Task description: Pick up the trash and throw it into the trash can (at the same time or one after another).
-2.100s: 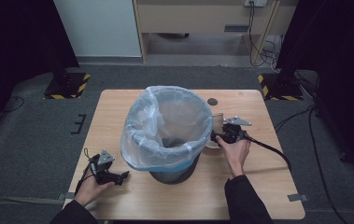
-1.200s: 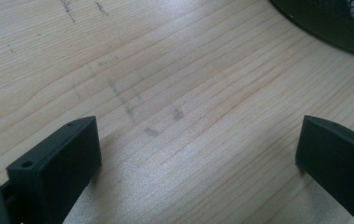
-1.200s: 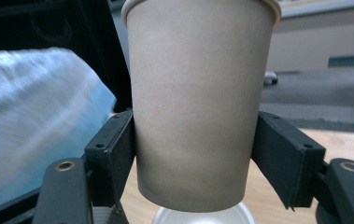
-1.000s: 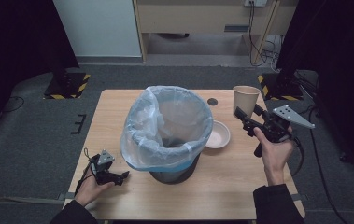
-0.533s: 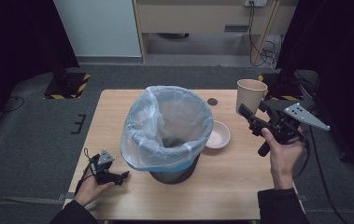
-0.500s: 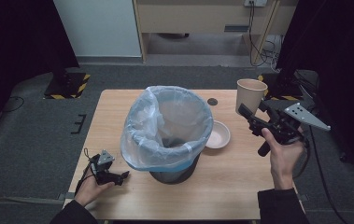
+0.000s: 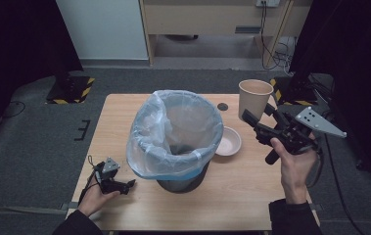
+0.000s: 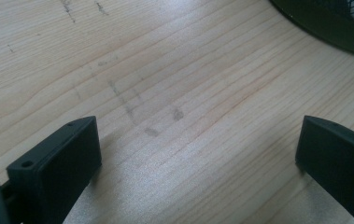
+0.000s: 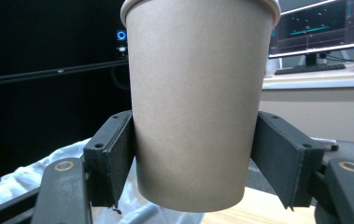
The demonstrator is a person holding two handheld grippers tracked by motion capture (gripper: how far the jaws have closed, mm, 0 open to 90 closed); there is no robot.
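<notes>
In the right gripper view the cup [image 9: 198, 100] is cut off at the top edge, so its mouth is out of sight, and it hides most of the bag [image 9: 30, 179] behind it. In the left gripper view the bin [image 8: 333, 23] is cropped to a dark sliver in the top right corner, and the right jaw runs off the frame. In the high view the bag [image 7: 173, 132] hides the bin's inside, and the small dark spot [image 7: 222, 106] on the table [image 7: 242, 196] is too small to identify.

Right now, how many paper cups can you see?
1. The paper cup is held upright in the right gripper, above the table's right side. Others may be hidden inside the bin.
</notes>
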